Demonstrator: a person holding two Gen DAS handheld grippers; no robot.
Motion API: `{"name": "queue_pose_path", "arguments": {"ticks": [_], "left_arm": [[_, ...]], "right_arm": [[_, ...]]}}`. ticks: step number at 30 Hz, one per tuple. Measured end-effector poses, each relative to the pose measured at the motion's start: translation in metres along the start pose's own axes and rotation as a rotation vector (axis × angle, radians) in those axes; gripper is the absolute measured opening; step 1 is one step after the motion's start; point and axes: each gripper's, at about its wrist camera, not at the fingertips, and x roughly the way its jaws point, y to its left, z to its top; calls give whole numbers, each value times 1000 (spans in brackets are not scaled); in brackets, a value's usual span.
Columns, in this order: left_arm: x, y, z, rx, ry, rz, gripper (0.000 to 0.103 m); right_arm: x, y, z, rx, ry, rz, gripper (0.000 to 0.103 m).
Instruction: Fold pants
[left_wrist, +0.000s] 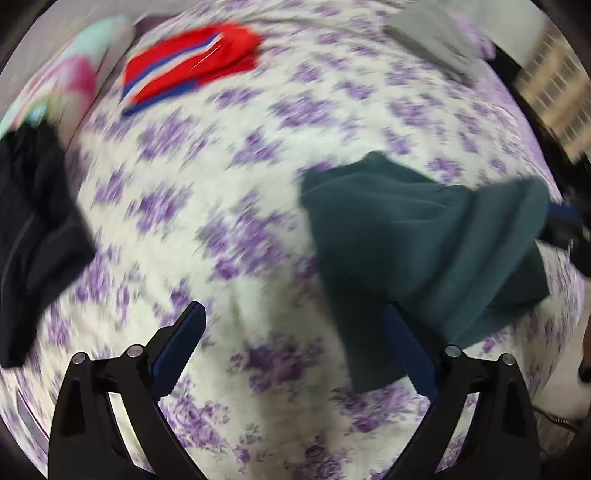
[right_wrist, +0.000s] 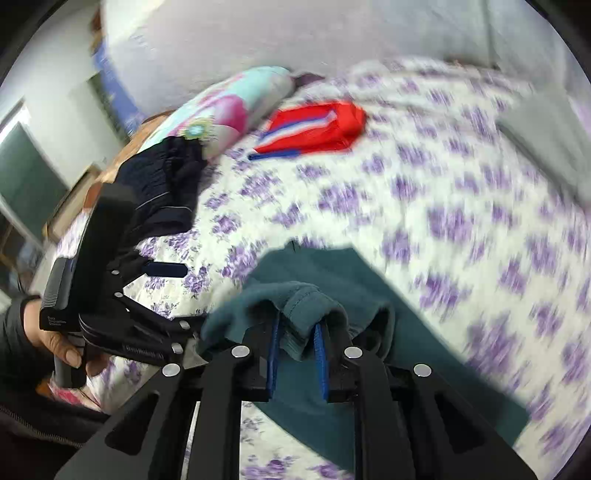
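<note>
The right gripper pinches a bunched fold of the dark teal fleece pants, lifting it off the purple-flowered white bedsheet. The left gripper stands wide apart, holding nothing, just beside the pants.

Pants: teal cloth, matt, soft fleecy nap, stitched hem. Bed sheet: thin matt printed cotton-like cloth. Right gripper: matt black plastic frame, shiny metal rivets, ribbed blue pads. Red garment: smooth, slightly glossy fabric.
</note>
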Motion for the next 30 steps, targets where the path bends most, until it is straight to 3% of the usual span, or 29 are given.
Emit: {"name": "queue_pose_path", "arguments": {"ticks": [4,6,9,10,12,14,18,19,24,28,30], "left_arm": [[2,-17,6,62,5,-19,94],[18,-22,7,64,67,-42,94],[45,-28,1,72,164,-49,94],[52,-29,-2,73,191,-66,94],[57,-31,-7,70,204,-77,94],[56,-31,-8,71,197,-86,94],[53,-26,-7,58,198,-83,94],[53,-24,-6,53,196,-81,94],[53,-19,-7,39,199,-79,94],[52,-19,-11,38,189,-77,94],[49,-14,-15,40,184,-71,94]], "right_arm": [[-32,7,13,-94,-53,177,17],[-30,10,7,-179,14,206,18],[8,-11,-21,-175,288,155,26],[20,-20,-33,-173,368,115,36],[40,-46,-59,-110,499,-4,39],[33,-58,-63,-13,448,72,39],[12,-82,-49,284,197,364,41],[14,-85,-47,325,179,377,41],[46,-93,-35,439,179,395,42],[68,-88,-41,439,274,269,42],[72,-93,-44,448,280,220,42]]}}
